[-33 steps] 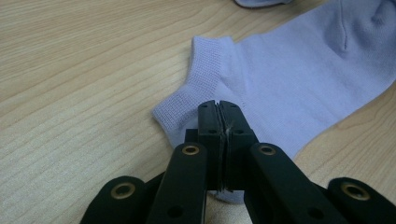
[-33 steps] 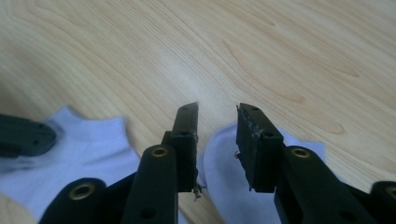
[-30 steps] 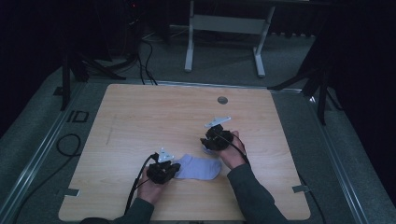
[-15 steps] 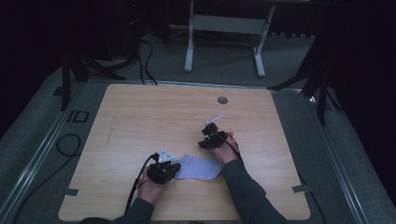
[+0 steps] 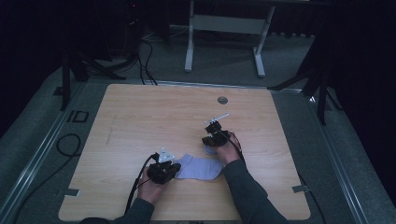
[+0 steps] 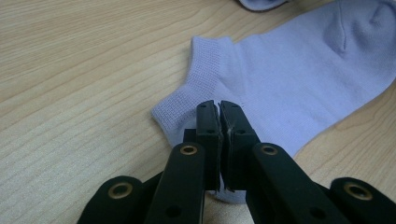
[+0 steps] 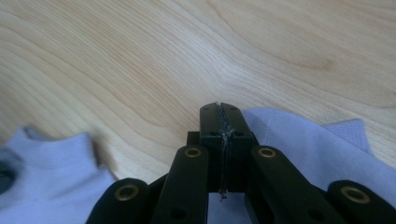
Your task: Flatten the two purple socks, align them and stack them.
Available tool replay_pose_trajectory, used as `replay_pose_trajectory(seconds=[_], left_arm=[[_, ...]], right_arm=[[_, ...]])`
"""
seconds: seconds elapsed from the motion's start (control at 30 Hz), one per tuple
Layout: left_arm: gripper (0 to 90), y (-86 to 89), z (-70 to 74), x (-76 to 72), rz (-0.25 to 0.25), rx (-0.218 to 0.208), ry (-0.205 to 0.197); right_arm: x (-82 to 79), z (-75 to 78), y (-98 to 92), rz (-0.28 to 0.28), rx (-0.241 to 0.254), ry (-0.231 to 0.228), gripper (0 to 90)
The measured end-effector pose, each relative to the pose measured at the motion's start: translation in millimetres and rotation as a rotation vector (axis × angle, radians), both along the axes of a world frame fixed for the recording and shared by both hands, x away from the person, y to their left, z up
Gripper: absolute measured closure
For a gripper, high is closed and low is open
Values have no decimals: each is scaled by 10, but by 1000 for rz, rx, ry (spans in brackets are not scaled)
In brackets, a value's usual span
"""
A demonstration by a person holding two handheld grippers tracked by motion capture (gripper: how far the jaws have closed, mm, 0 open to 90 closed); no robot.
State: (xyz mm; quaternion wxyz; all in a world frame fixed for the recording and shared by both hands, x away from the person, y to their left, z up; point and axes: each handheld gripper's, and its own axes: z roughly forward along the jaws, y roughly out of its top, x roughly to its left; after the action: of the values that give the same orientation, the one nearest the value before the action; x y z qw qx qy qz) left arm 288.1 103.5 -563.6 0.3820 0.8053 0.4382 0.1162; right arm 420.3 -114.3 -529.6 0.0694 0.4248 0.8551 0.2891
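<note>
sock (image 5: 198,168): pale lilac ankle sock, lies flat on the table, near edge, a bit right of centre; long axis runs left-right, between the two hands. Left gripper view shows ribbed cuff (image 6: 205,79) at its left end, toe part off to the right.
second sock (image 5: 210,149): same lilac, small bit seen just under right gripper, far-right of the 1st sock; in the right gripper view fabric lies both sides of the jaws (image 7: 299,140).
left gripper (image 5: 164,171): at sock's left end, near edge of table. Jaws shut tight, pads meet at the sock's cuff corner; looks pinched on the fabric edge (image 6: 219,126).
right gripper (image 5: 212,137): at sock's far-right end, tilted down to the table. Jaws have just been closing, now shut, pads together w/ lilac fabric right at the tips; can't tell for sure if cloth is caught between them (image 7: 219,123).
hands: left hand (image 5: 152,189) behind left gripper, right hand (image 5: 229,149) behind right gripper; dark sleeves come in from near edge.
table (image 5: 149,116): light wood top, round grommet (image 5: 222,100) far side, right of centre.
surround: grey floor, cable (image 5: 65,144) left of table, white frame legs (image 5: 189,46) far off.
</note>
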Motion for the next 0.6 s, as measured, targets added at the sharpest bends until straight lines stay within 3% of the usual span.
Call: replay_pose_trajectory(seconds=[0.43,0.6], left_arm=[[869,0,-1,0,0,-1,-1],[869,-1,-1,-1,0,1,-2]], right_arm=[[-139,291,-160,-19,112,-79,890],[-173,366,-252,-29,123,-95,889]])
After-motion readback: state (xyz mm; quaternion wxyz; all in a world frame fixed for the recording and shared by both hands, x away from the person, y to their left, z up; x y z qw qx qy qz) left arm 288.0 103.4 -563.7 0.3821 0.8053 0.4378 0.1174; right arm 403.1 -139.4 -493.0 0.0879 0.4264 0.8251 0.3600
